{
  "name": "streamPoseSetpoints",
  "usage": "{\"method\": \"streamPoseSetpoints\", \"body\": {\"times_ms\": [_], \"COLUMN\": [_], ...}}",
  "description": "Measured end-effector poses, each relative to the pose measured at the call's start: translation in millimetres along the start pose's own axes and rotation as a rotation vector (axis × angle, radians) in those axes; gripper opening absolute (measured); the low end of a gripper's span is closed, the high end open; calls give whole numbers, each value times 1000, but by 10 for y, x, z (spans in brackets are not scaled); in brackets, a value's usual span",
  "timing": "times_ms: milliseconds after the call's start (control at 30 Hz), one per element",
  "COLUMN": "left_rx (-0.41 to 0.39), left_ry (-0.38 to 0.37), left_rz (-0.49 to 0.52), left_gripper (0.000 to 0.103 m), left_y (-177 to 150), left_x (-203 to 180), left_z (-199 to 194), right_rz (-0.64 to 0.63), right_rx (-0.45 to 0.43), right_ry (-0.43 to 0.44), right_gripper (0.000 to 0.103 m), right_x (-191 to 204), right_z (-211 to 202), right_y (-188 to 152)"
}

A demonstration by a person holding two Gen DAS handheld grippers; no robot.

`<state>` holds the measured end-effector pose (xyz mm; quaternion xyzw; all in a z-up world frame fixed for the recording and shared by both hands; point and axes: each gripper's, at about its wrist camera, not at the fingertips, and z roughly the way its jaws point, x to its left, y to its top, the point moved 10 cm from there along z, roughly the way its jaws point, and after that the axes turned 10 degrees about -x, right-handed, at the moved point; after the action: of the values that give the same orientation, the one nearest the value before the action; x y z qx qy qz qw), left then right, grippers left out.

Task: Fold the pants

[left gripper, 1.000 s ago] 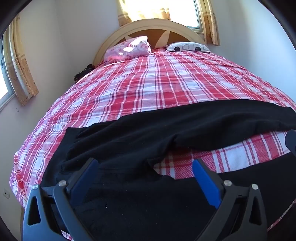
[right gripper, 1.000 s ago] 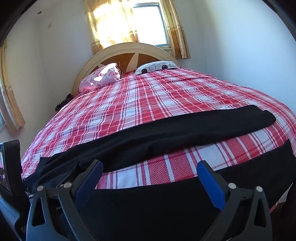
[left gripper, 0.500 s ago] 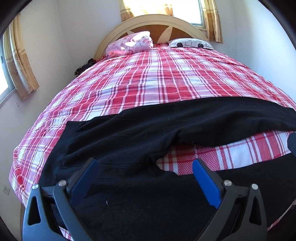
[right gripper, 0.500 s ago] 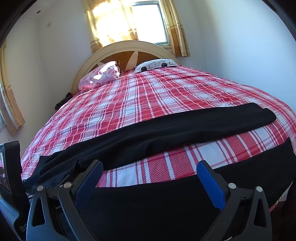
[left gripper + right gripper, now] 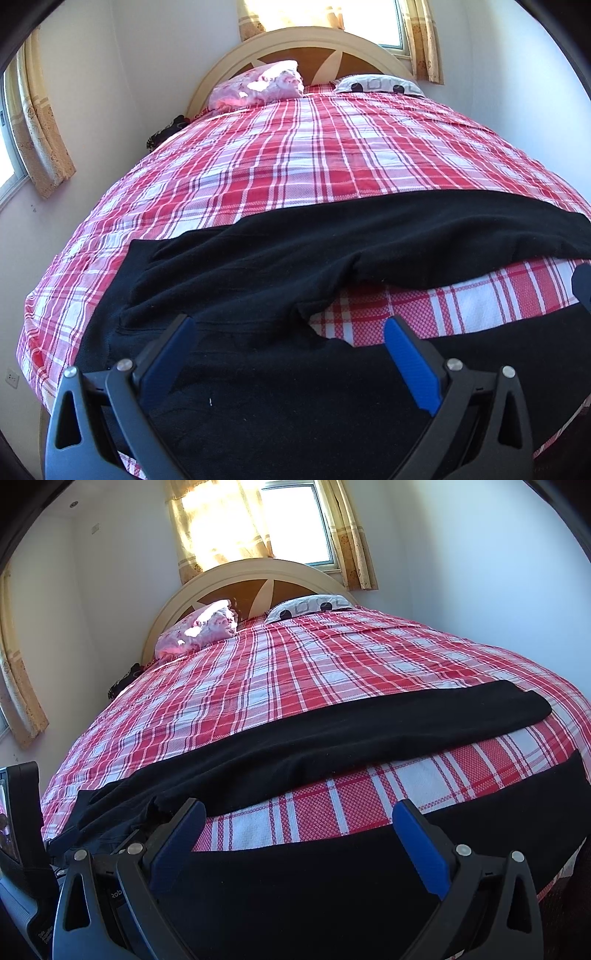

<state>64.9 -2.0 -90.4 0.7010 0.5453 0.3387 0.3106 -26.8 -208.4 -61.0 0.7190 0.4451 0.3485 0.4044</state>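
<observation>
A pair of black, soft-fabric pants [image 5: 295, 258] is seen spread across the near end of a bed covered in a red-and-white plaid bedspread [image 5: 314, 155]. The long axis of the garment is laid crosswise to the bed, running from the left side to the right. The waist and seat portion is found at the left, where the fabric is bunched into low folds, and the two legs are pointed toward the right edge of the bed. In the right wrist view the farther leg [image 5: 369, 731] is shown ending in a squared cuff near the right edge, while the nearer leg [image 5: 369, 878] is laid along the foot edge of the mattress; a wedge of plaid is left uncovered between the two, widening toward the right. The left gripper [image 5: 286, 328] is held above the seat area with its blue-padded fingers spread wide and nothing between them. The right gripper [image 5: 297, 812] is likewise held wide apart and empty, over the nearer leg. A pink floral pillow [image 5: 258, 85] and a white pillow with black shapes [image 5: 376, 84] are set against a cream arched headboard [image 5: 317, 40] at the far end, below a curtained window [image 5: 291, 520].
</observation>
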Motion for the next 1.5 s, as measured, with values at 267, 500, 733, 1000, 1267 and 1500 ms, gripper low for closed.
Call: {"method": "streamPoseSetpoints", "body": {"times_ms": [267,500,733,1000,1267,1500], "left_rx": [6,6,11,12,17,19], "left_ry": [-3,-2,-2,-2,-3,-2], "left_rz": [1,1,7,7,5,5], "left_gripper": [103,103,103,103,103,103], "left_y": [1,0,-25,-29,-23,-31], "left_x": [-23,-24,-42,-34,8,19], "left_z": [-2,-2,0,2,9,14], "right_rz": [2,2,3,1,-5,-10], "right_rx": [0,1,1,0,0,1], "right_ry": [0,1,1,1,4,5], "right_gripper": [102,102,102,102,102,102], "right_x": [-2,-5,0,16,44,63], "right_z": [-3,0,-5,-12,-8,-8], "right_y": [-11,-8,-11,-19,-31,-38]}}
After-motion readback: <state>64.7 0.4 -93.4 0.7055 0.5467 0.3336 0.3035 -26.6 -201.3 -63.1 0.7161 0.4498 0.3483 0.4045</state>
